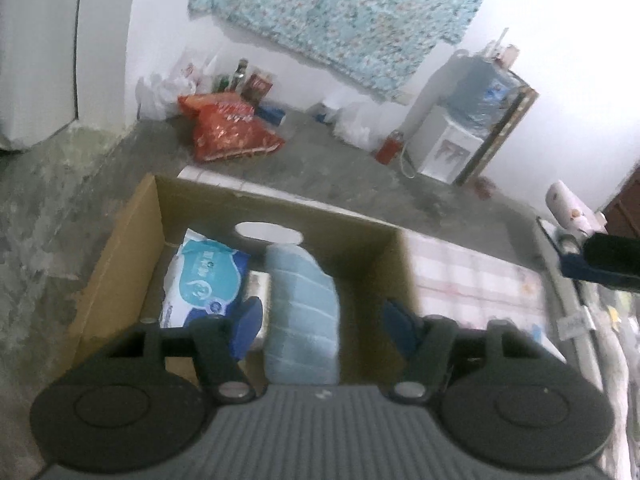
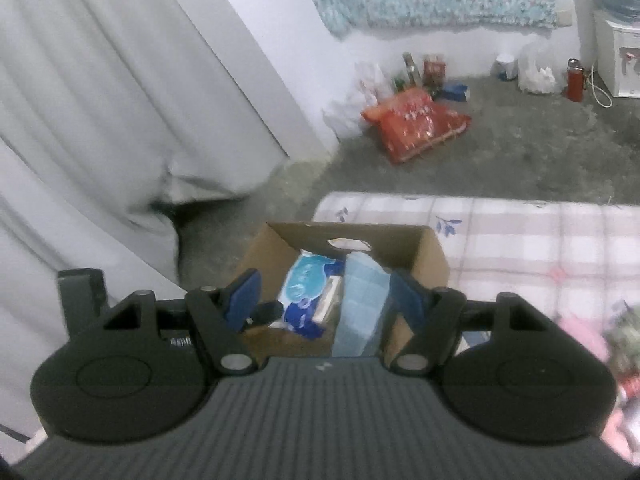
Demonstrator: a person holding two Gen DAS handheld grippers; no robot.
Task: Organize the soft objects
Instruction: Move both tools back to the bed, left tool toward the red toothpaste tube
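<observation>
Left gripper (image 1: 320,320) hangs above the cardboard box (image 1: 120,260), jaws wide, nothing between the blue pads (image 1: 250,320). Inside the box: a folded light-blue cloth (image 1: 300,312) standing on edge, approx mid-box, leaning toward the far wall w/ the oval handle hole (image 1: 268,233). Left of it, a blue-and-white wipes pack (image 1: 200,276), also propped up; a small pale item wedged between the 2, too blurry to name. Right gripper (image 2: 324,300) is above the box too, jaws wide, gripping nothing; the cloth shows between its fingers (image 2: 246,294) but below them. Box sits at the left end of a checked mattress (image 2: 540,240), on its near-left corner. Far across the concrete floor (image 1: 340,168): a red bag (image 1: 232,132), bottles by the wall, a water dispenser (image 1: 448,148) far right.
</observation>
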